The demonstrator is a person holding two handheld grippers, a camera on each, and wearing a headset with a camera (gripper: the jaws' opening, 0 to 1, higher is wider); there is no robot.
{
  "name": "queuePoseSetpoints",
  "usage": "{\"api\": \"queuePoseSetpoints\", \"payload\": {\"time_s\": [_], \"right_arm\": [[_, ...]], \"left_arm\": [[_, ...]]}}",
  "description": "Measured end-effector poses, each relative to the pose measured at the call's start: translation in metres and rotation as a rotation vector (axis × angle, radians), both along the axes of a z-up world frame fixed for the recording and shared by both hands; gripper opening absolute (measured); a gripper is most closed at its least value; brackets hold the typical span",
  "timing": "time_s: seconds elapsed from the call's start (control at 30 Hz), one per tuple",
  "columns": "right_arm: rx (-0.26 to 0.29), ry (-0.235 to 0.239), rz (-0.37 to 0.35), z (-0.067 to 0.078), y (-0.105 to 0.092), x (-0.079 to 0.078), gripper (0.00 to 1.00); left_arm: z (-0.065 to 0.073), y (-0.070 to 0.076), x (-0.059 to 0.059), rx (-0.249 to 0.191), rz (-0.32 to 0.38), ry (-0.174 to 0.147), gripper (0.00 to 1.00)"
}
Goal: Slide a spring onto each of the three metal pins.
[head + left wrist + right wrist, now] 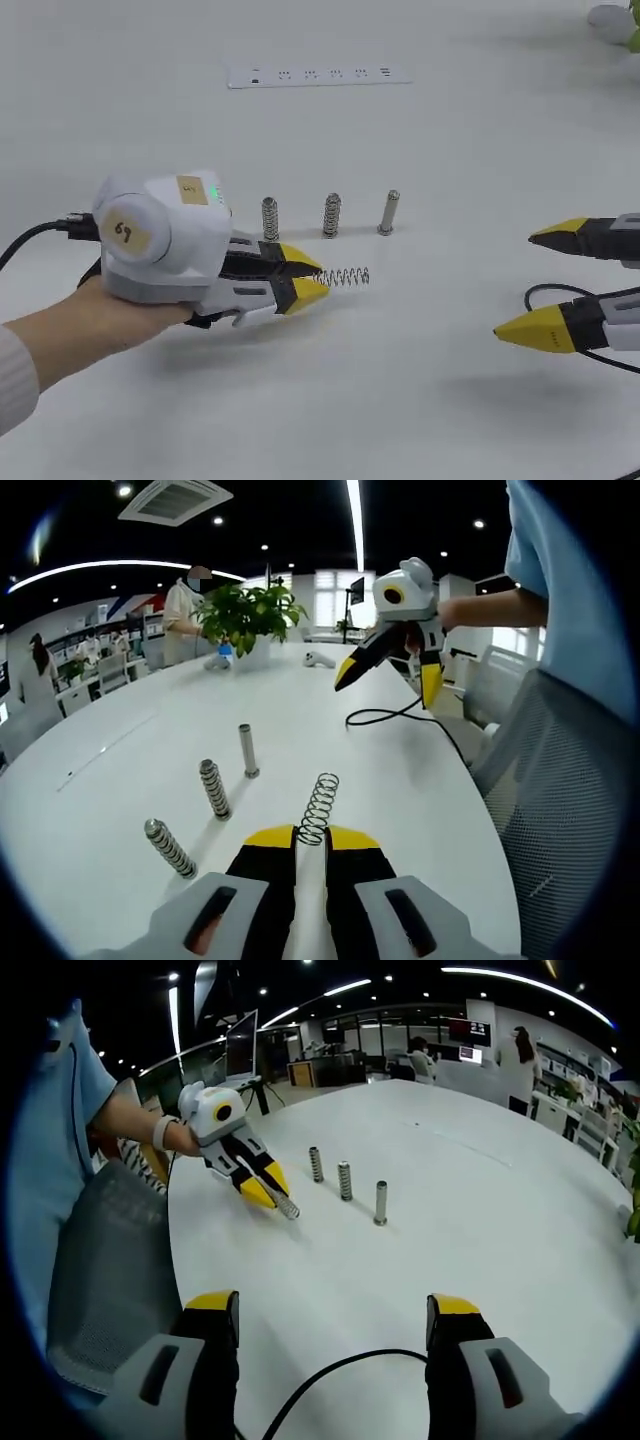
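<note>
Three upright metal pins stand in a row on the white table. The left pin (269, 218) and the middle pin (331, 215) each carry a spring; the right pin (388, 212) is bare. My left gripper (312, 277) is shut on one end of a loose spring (345, 277), which sticks out sideways, low over the table in front of the pins. The left gripper view shows the same spring (318, 807) rising from the jaws, with the bare pin (247, 750) beyond it. My right gripper (540, 285) hangs open at the right, empty, and points toward the pins (380, 1203).
A white power strip (318, 76) lies at the far side of the table. A black cable (570, 312) runs under the right gripper. A potted plant (245, 615) stands at the table's far end. People sit or stand in the office behind.
</note>
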State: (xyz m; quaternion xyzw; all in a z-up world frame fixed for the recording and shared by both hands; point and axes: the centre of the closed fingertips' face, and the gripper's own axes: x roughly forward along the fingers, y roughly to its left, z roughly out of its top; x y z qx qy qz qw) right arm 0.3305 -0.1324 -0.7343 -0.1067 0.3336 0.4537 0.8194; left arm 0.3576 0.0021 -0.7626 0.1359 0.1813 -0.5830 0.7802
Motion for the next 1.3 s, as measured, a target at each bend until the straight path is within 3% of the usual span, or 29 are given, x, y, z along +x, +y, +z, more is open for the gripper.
{"api": "queuePoseSetpoints", "payload": {"time_s": [0.43, 0.9, 1.03, 1.3], "right_arm": [[-0.018, -0.011, 0.062, 0.009, 0.012, 0.002, 0.73], [-0.034, -0.021, 0.12, 0.018, 0.027, 0.007, 0.69], [-0.001, -0.01, 0.136, 0.022, 0.037, 0.006, 0.66], [0.011, -0.001, 0.19, 0.022, 0.057, 0.002, 0.61]], "left_arm": [[0.018, 0.006, -0.012, -0.047, 0.031, -0.017, 0.02], [0.024, 0.013, -0.021, -0.092, 0.073, -0.015, 0.02], [0.026, 0.015, -0.023, -0.101, 0.075, -0.015, 0.02], [0.027, 0.016, -0.03, -0.118, 0.084, -0.003, 0.02]]}}
